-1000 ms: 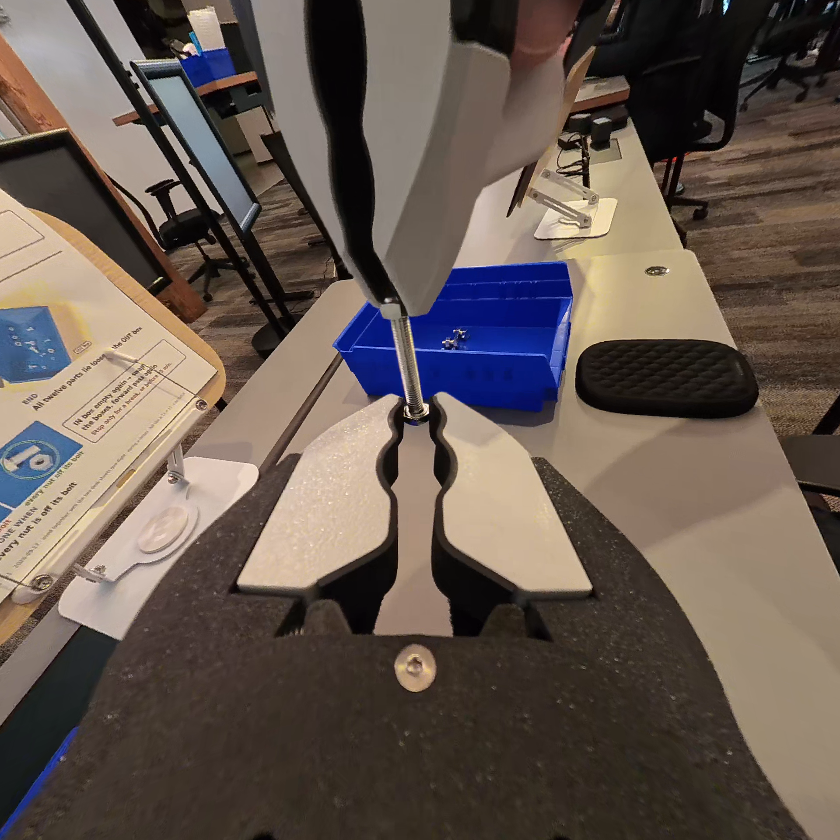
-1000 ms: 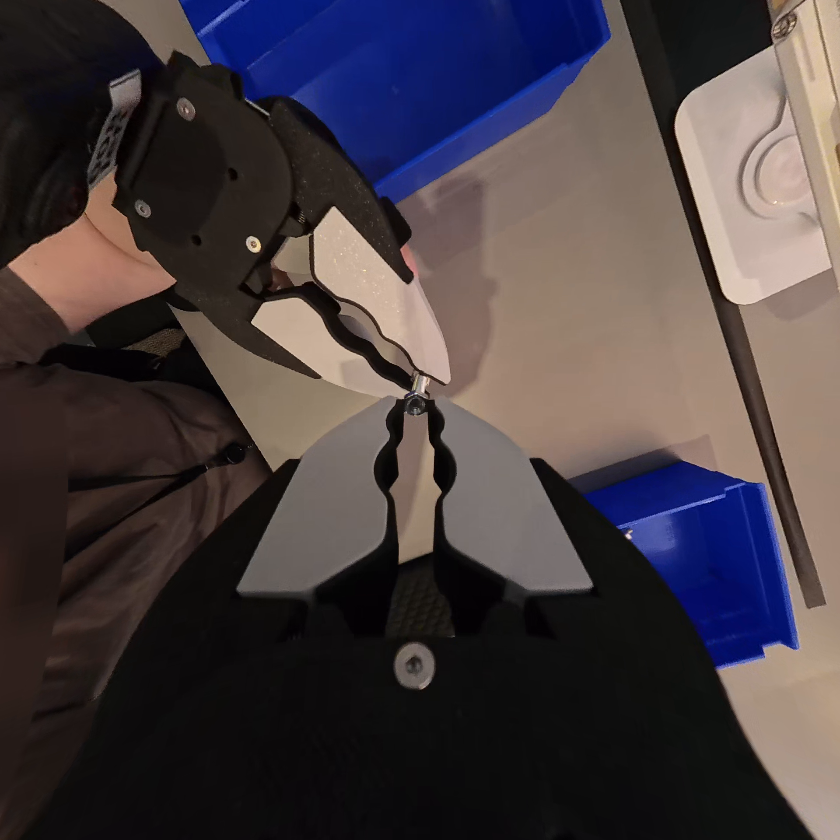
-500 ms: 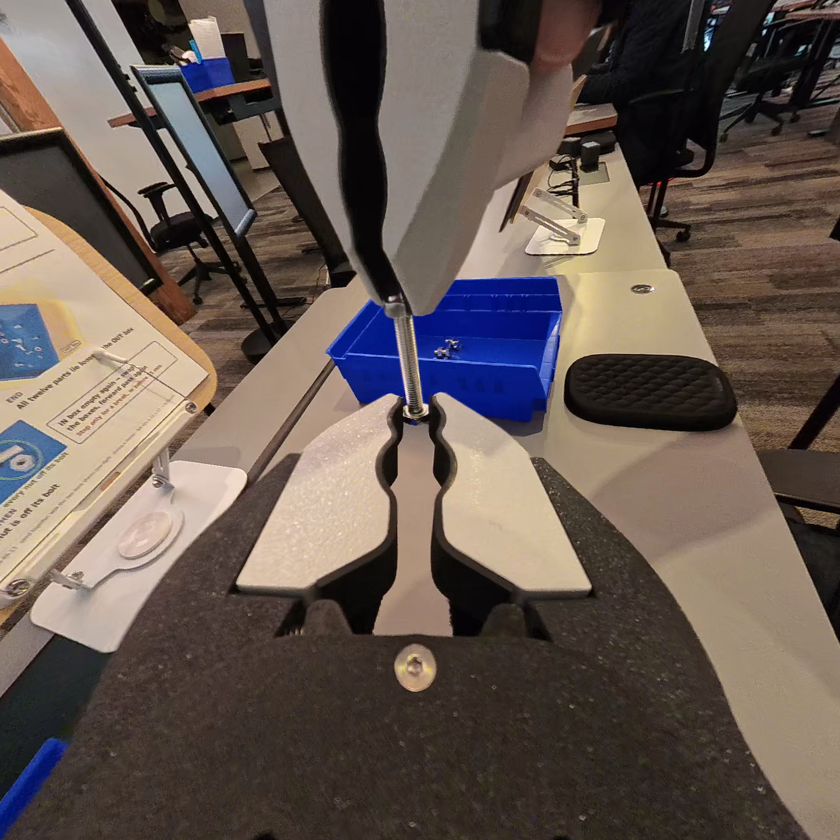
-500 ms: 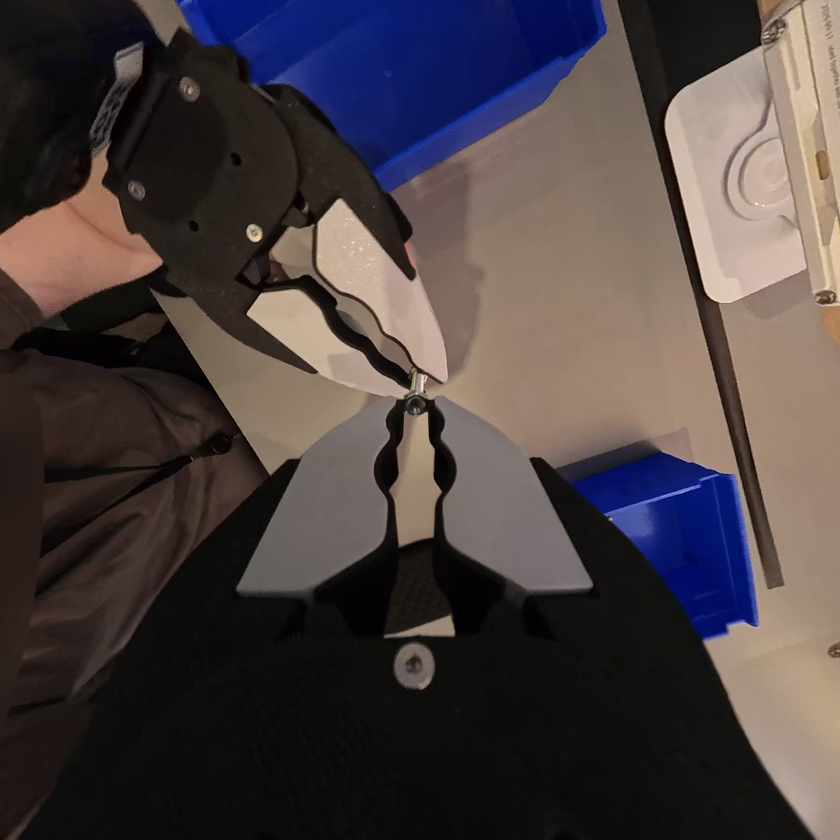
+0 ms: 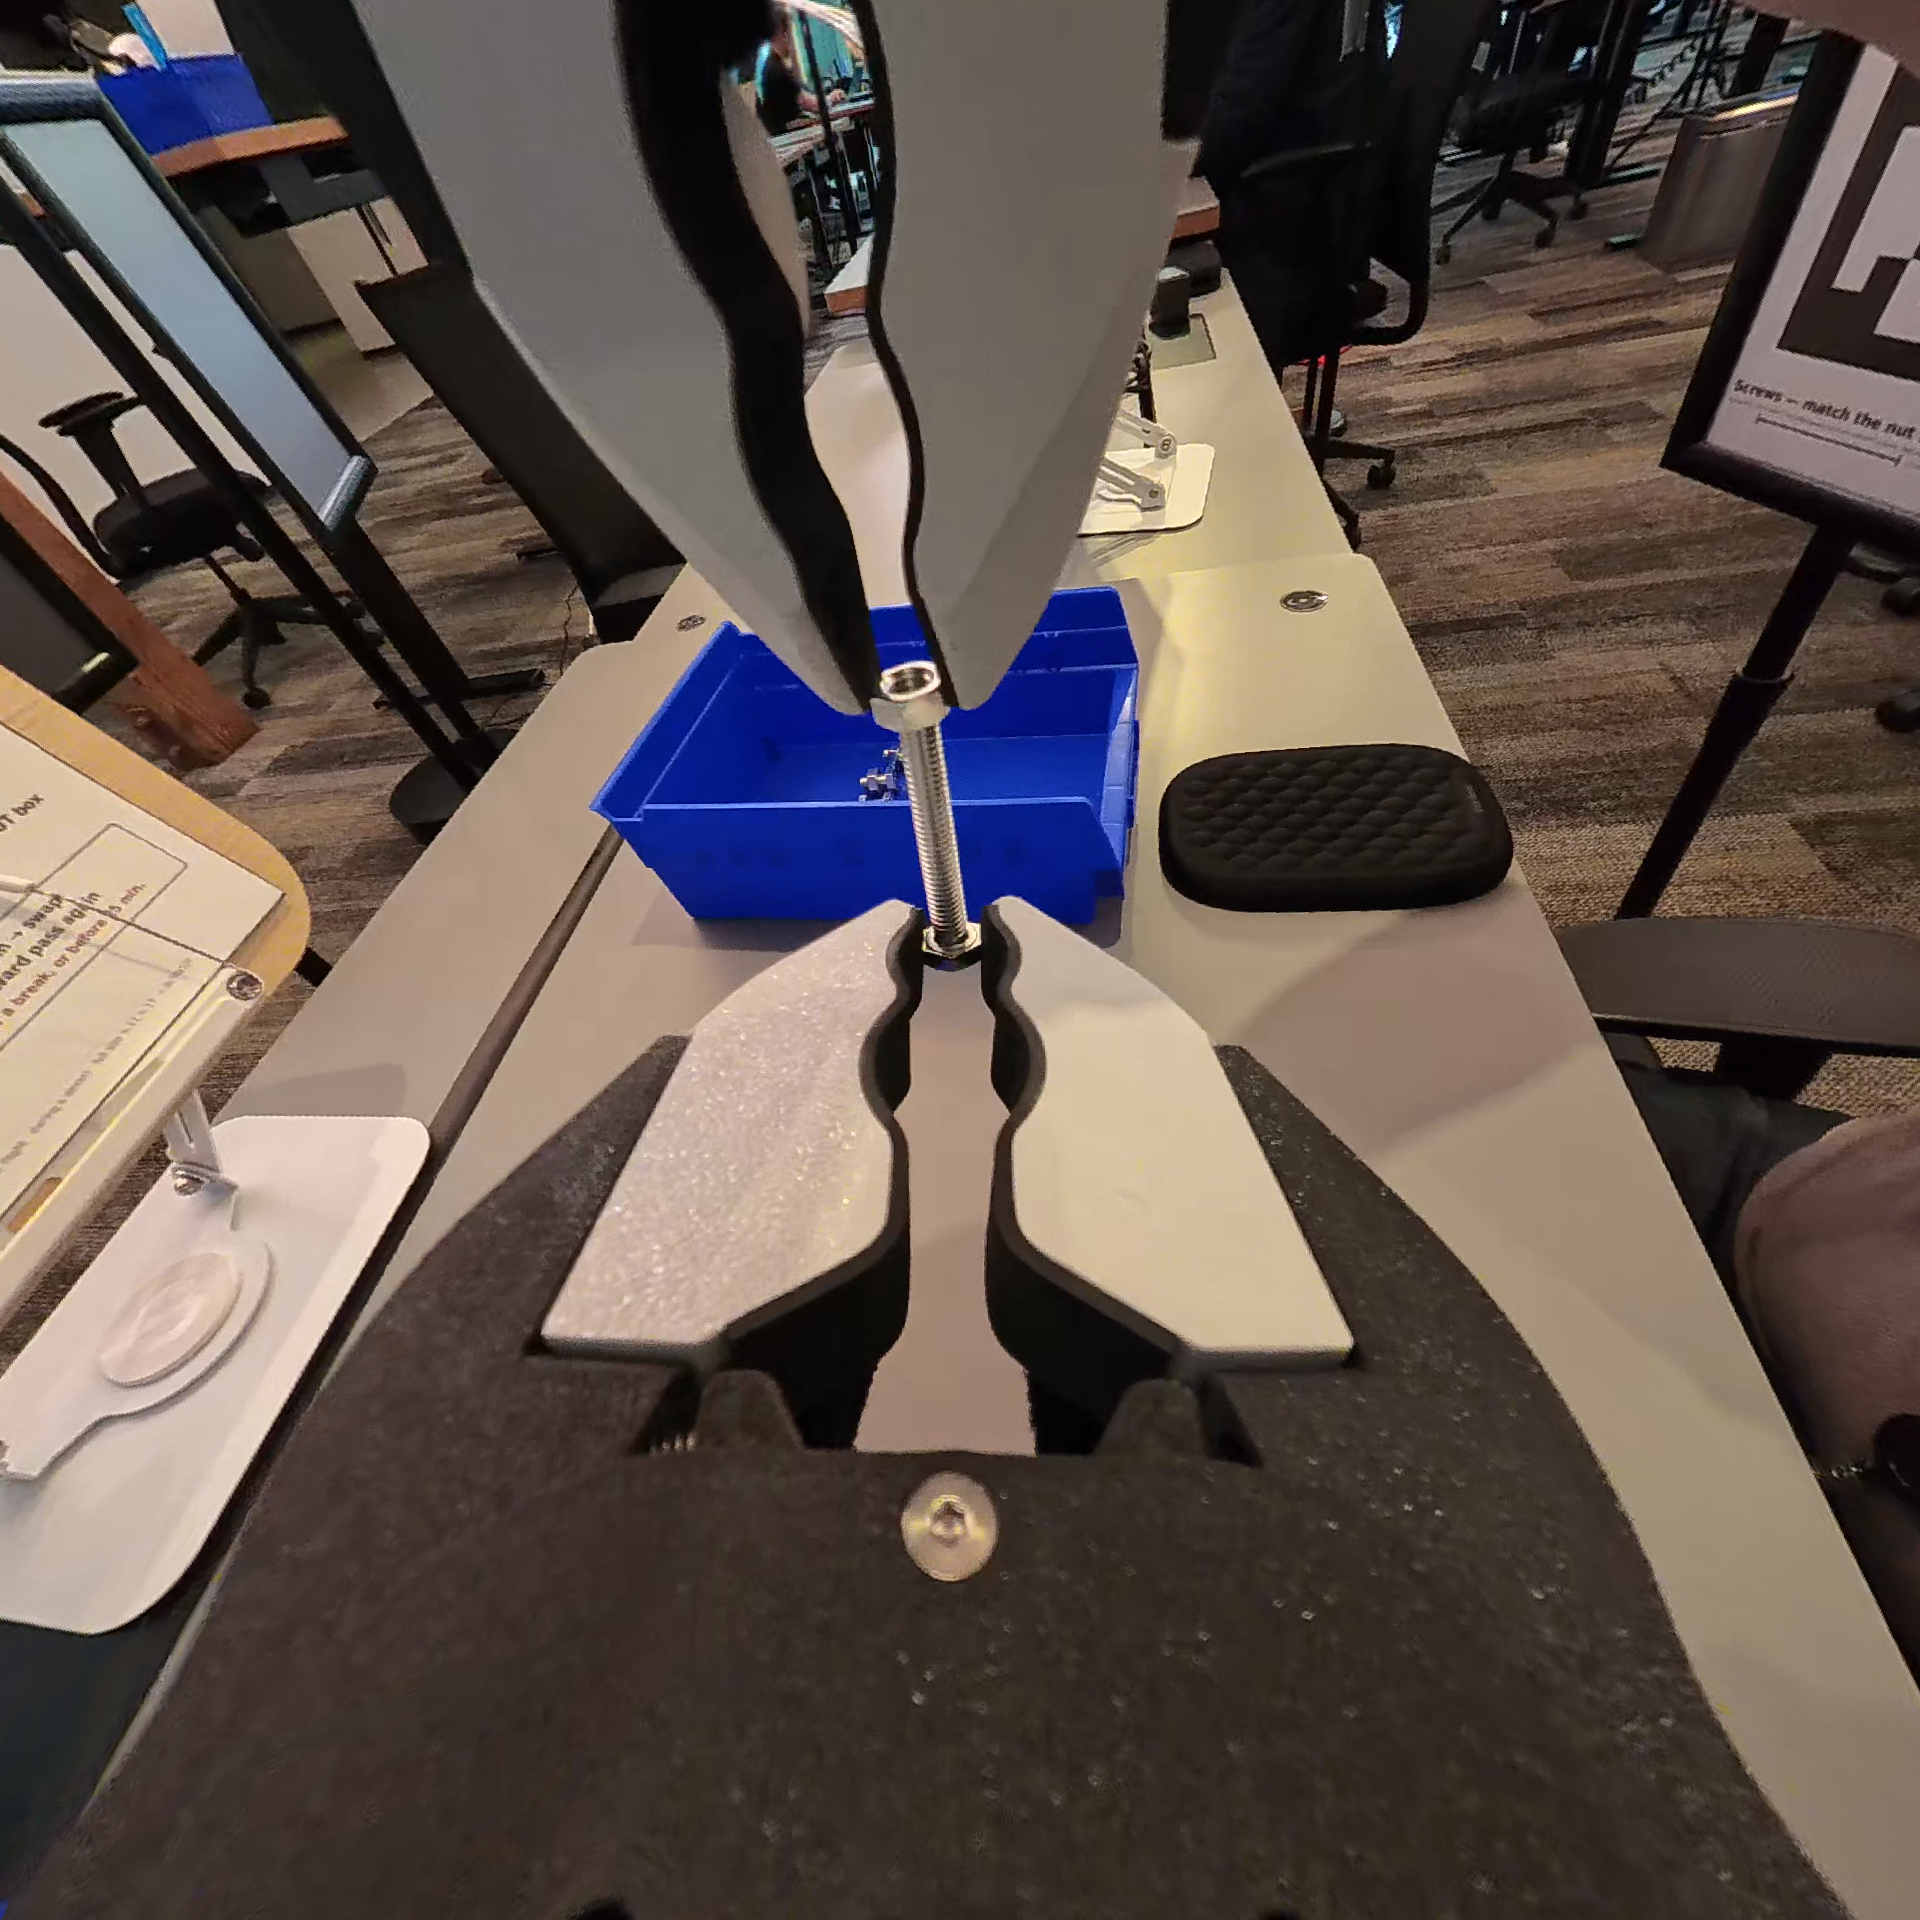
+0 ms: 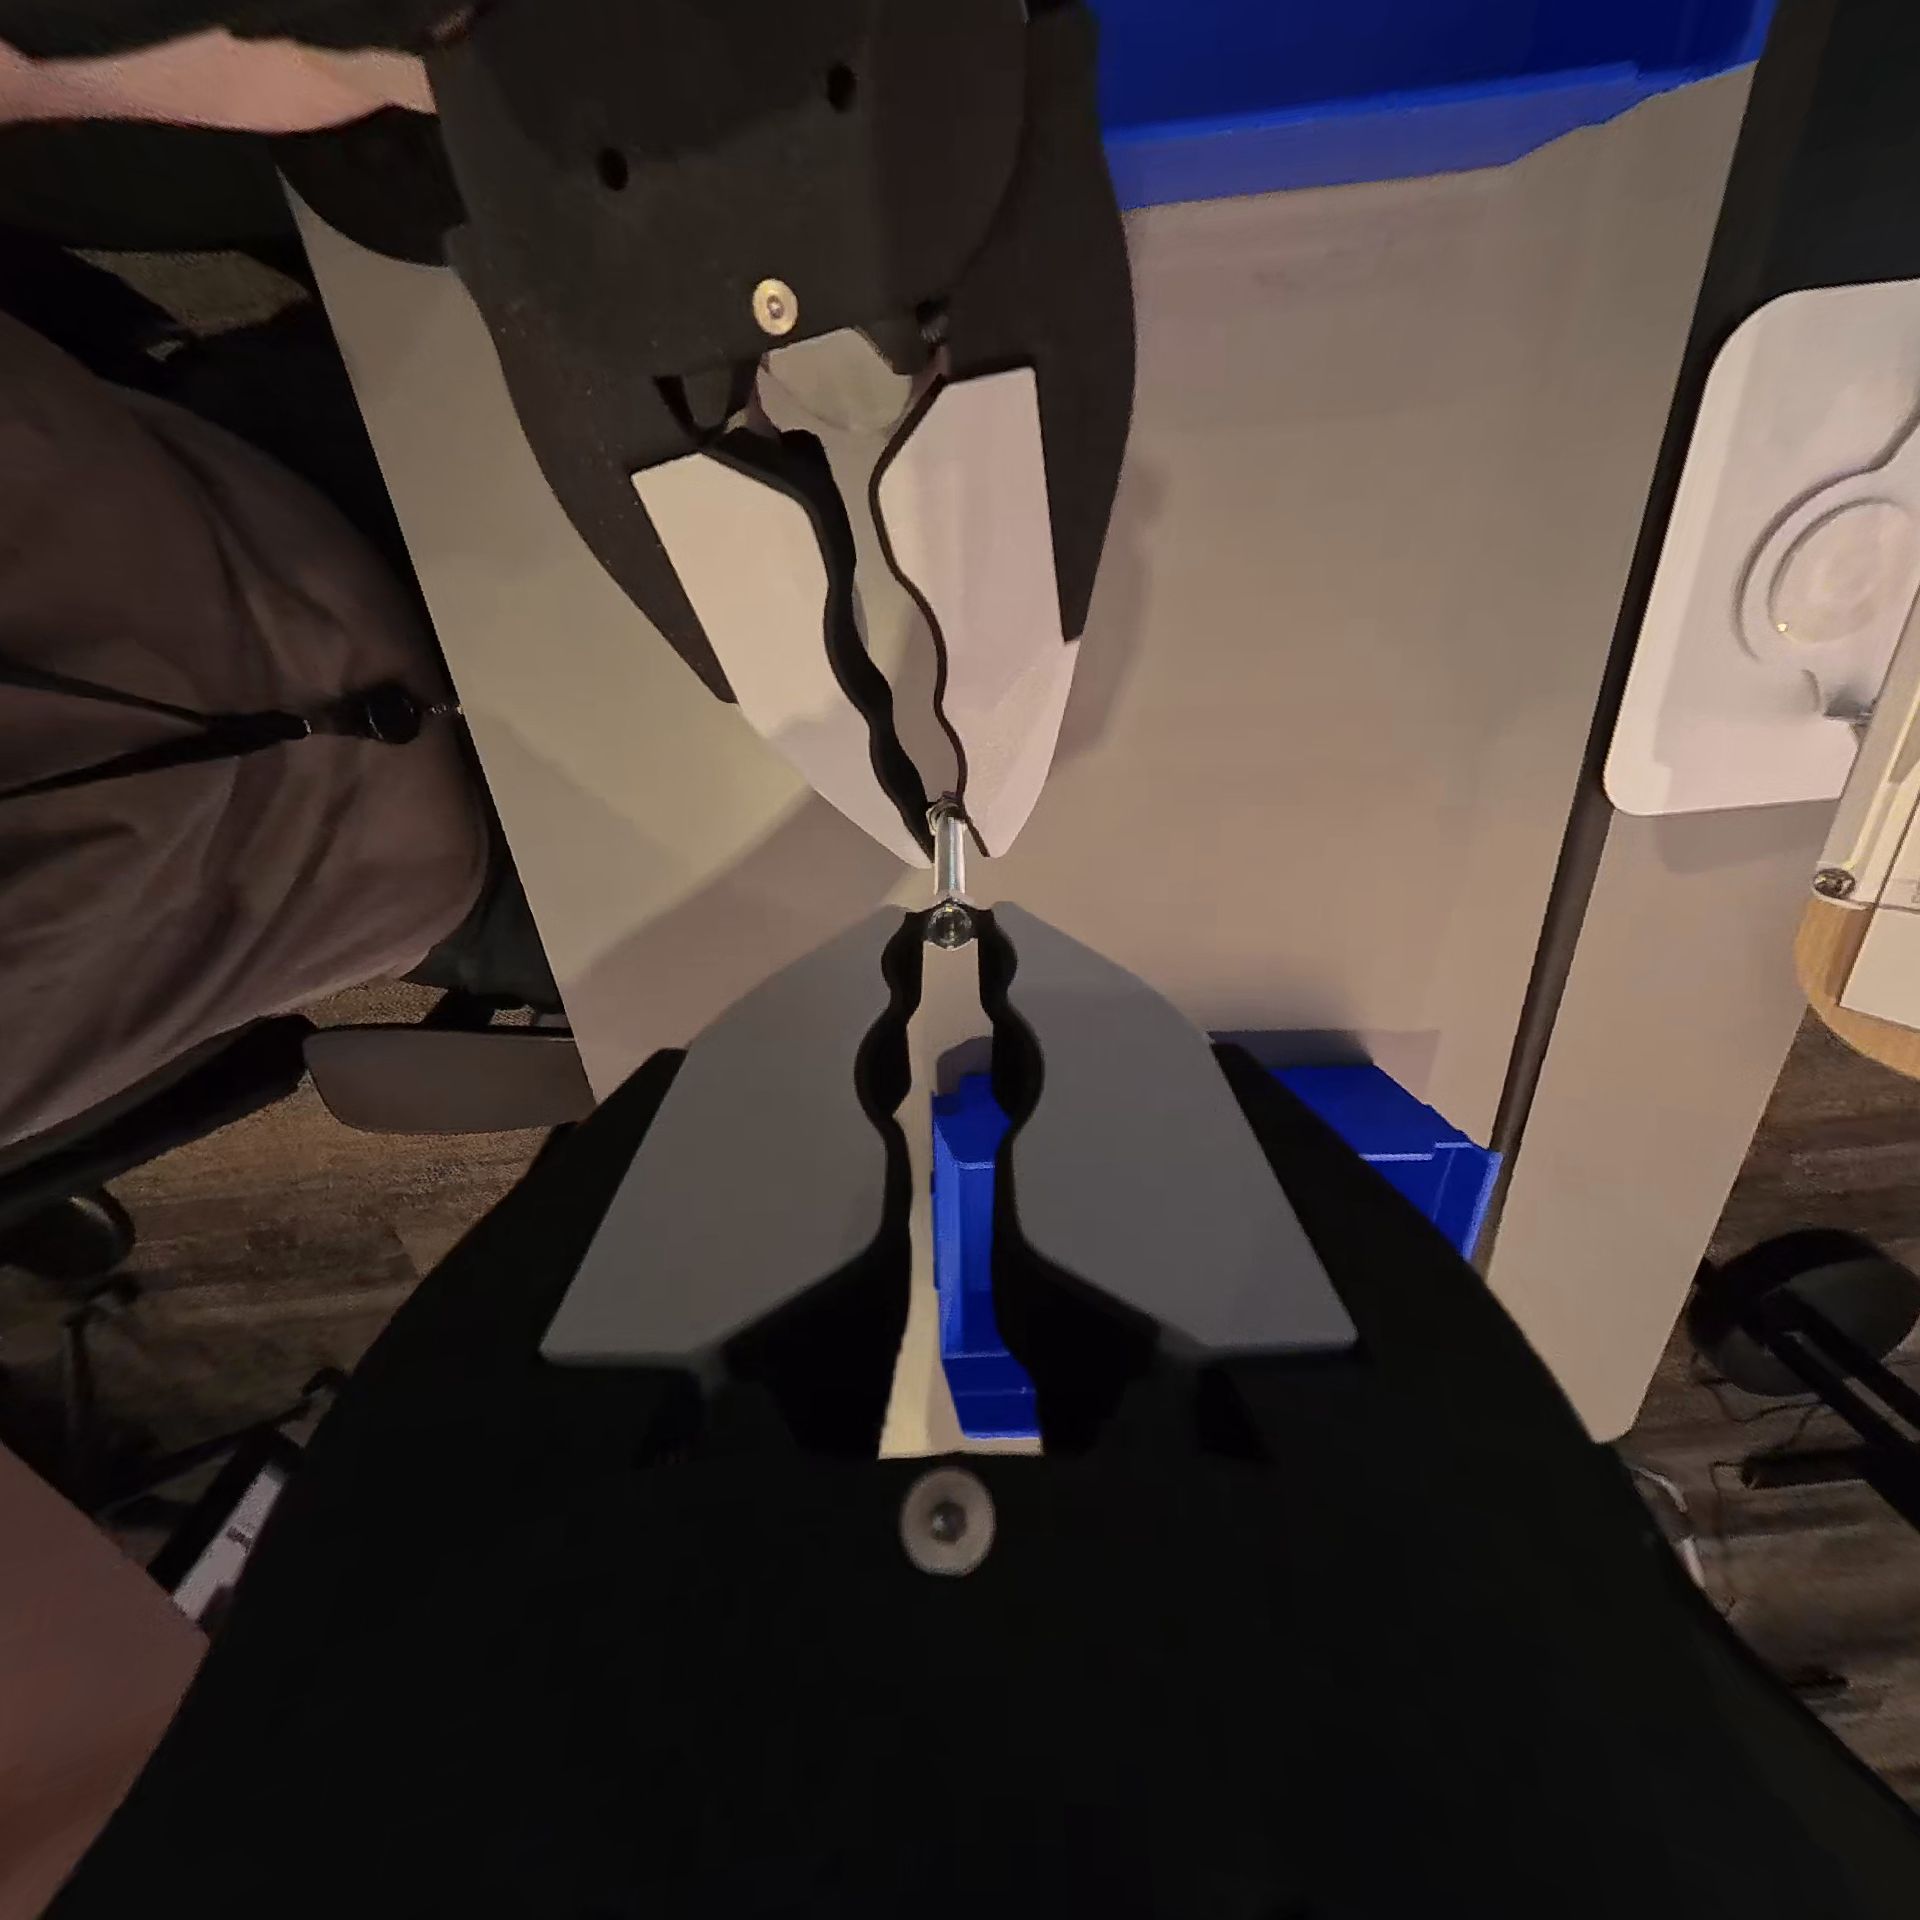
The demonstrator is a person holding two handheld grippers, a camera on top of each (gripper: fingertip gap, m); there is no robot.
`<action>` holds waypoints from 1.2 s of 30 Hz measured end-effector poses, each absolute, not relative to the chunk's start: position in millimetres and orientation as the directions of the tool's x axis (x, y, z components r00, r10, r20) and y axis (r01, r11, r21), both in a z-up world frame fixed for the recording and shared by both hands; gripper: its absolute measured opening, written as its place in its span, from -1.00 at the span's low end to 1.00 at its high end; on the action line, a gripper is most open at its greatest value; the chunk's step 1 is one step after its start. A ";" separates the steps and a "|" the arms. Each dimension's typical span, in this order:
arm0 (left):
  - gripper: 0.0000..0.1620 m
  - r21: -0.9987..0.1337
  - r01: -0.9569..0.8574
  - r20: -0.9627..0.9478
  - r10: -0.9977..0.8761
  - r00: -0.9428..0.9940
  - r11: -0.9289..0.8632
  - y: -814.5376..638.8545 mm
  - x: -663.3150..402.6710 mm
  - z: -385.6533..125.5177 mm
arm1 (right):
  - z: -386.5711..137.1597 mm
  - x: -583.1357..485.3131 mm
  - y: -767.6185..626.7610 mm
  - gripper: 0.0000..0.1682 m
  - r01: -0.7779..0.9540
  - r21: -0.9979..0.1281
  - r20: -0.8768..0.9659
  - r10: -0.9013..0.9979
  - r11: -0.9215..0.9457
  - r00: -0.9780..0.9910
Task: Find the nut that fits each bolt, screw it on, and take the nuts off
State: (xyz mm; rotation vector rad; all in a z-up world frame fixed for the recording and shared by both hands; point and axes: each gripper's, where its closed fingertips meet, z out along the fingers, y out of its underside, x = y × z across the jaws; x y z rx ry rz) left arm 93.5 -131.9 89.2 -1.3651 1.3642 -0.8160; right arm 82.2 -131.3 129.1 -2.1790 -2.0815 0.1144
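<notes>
Both grippers have swung face to face, so the bolt (image 5: 940, 821) now runs straight between them above the desk (image 5: 1351, 1039), left fingers (image 5: 810, 1039) clenched on the nut (image 5: 948, 941), right fingers (image 6: 1101, 1132) clenched on the head, blue bin (image 5: 790, 842) behind.

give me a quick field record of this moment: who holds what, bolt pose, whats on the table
left hand-held gripper: shut on nut
right hand-held gripper: shut on bolt head
bolt: spans both grippers, above the table
blue bin: behind bolt, small metal parts inside
black pad: right of bin
</notes>
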 end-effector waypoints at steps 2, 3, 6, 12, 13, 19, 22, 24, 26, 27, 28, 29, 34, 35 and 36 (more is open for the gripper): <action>-0.88 -0.944 -0.308 -0.168 -0.975 0.149 0.116 -130.5 92.5 88.7 | 128.6 81.7 -129.4 -0.87 0.985 -0.146 0.031 0.995 -0.090 0.095; -0.88 -0.943 -0.313 -0.167 -0.972 0.163 0.110 -128.5 91.9 88.4 | 128.5 80.9 -127.7 -0.87 0.981 -0.151 0.032 0.991 -0.125 0.131; -0.88 -0.942 -0.322 -0.164 -0.966 0.202 0.093 -122.8 90.4 87.7 | 128.5 76.3 -122.4 -0.87 0.950 -0.189 0.013 0.967 -0.248 0.255; -0.88 -0.939 -0.330 -0.189 -0.949 0.251 0.100 -114.5 86.0 89.1 | 129.6 72.4 -115.7 -0.87 0.874 -0.233 -0.059 0.903 -0.427 0.425; -0.88 -0.936 -0.336 -0.197 -0.946 0.256 0.104 -113.9 85.7 88.9 | 129.3 72.5 -115.7 -0.87 0.867 -0.230 -0.067 0.896 -0.442 0.439; -0.88 -0.933 -0.343 -0.215 -0.930 0.298 0.106 -108.5 83.4 90.3 | 130.6 72.0 -112.3 -0.87 0.829 -0.222 -0.082 0.857 -0.513 0.508; -0.88 -0.934 -0.342 -0.218 -0.926 0.308 0.106 -107.4 82.7 91.0 | 131.4 71.1 -111.1 -0.87 0.821 -0.216 -0.082 0.848 -0.528 0.523; -0.88 -0.935 -0.338 -0.216 -0.927 0.308 0.106 -107.4 82.6 91.5 | 132.0 70.5 -110.7 -0.87 0.821 -0.213 -0.079 0.846 -0.530 0.527; -0.88 -0.938 -0.329 -0.211 -0.928 0.307 0.104 -107.5 82.3 92.6 | 133.0 69.1 -110.8 -0.87 0.823 -0.216 -0.077 0.850 -0.525 0.521; -0.88 -0.941 -0.323 -0.205 -0.930 0.305 0.102 -107.8 82.1 93.2 | 133.5 68.7 -111.0 -0.87 0.826 -0.216 -0.075 0.852 -0.521 0.518; -0.88 -0.943 -0.318 -0.201 -0.932 0.303 0.100 -108.0 81.9 93.8 | 134.1 68.6 -110.9 -0.87 0.829 -0.217 -0.071 0.855 -0.516 0.513; -0.88 -0.944 -0.314 -0.198 -0.932 0.303 0.099 -108.0 81.6 94.3 | 134.7 68.3 -110.9 -0.87 0.833 -0.219 -0.067 0.859 -0.509 0.507; -0.88 -0.954 -0.288 -0.168 -0.945 0.280 0.084 -112.3 82.0 97.2 | 137.3 69.4 -113.5 -0.86 0.858 -0.206 -0.050 0.881 -0.471 0.471; -0.88 -0.956 -0.283 -0.159 -0.949 0.272 0.079 -113.6 82.3 97.6 | 137.7 69.8 -114.1 -0.86 0.863 -0.200 -0.045 0.884 -0.464 0.465; -0.88 -0.958 -0.278 -0.152 -0.952 0.266 0.075 -114.6 82.6 98.1 | 138.1 69.9 -114.3 -0.86 0.868 -0.196 -0.038 0.888 -0.457 0.459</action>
